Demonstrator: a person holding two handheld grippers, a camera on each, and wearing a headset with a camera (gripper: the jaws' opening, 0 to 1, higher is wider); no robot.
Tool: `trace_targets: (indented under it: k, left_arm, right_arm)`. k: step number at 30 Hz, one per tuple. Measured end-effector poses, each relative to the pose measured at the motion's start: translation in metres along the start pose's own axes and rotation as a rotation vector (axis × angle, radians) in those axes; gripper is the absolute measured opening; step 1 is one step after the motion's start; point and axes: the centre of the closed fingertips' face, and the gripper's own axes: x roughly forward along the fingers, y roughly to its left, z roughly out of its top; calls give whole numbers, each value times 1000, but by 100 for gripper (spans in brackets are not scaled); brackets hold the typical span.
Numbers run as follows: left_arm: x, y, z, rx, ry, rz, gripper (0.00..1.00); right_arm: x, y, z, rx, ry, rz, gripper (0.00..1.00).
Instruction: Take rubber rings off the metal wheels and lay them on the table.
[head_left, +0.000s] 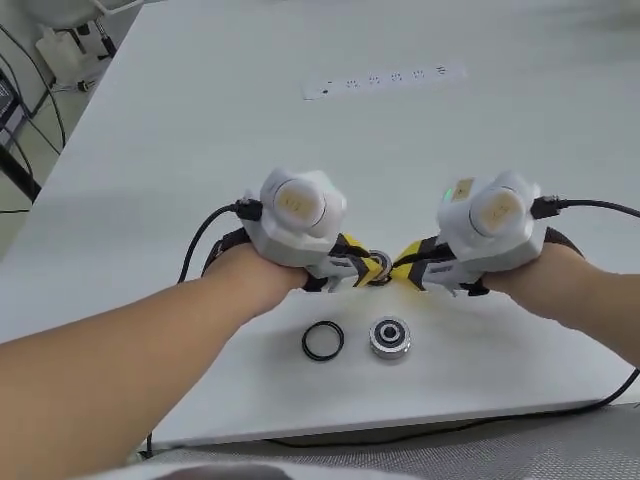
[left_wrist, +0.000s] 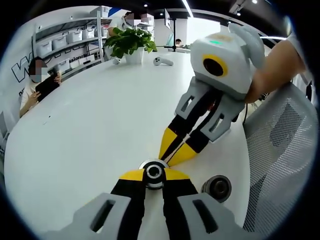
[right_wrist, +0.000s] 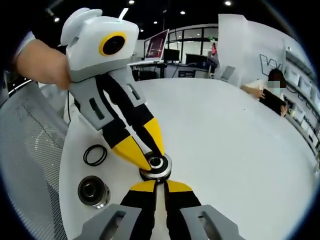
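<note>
A small metal wheel (head_left: 380, 268) with a dark rubber ring on its rim hangs just above the white table, held between both grippers. My left gripper (left_wrist: 153, 176) is shut on the wheel (left_wrist: 153, 171) from the left. My right gripper (right_wrist: 160, 186) meets it from the right, its yellow tips pinched together at the wheel's rim (right_wrist: 156, 166), on the rubber ring. A loose black rubber ring (head_left: 323, 340) lies flat on the table below them. Beside that ring stands a bare metal wheel (head_left: 390, 337).
The white table (head_left: 200, 150) stretches far ahead, with a white power strip (head_left: 385, 79) at the back. Its near edge runs just below the loose ring. A grey mesh chair (left_wrist: 280, 145) is beside the table. People sit in the background.
</note>
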Motion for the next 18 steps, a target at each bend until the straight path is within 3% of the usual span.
trace_targets:
  k: [6, 14, 18]
  left_arm:
    - [0, 0, 0, -2, 3, 1, 7]
    - [0, 1, 0, -1, 5, 5, 7]
    - [1, 1, 0, 3, 5, 8, 7]
  right_arm:
    - [1, -1, -1, 191, -16, 33, 1]
    - [-1, 6, 1, 154, -15, 25, 0]
    - [-3, 5, 0, 236, -19, 23, 0]
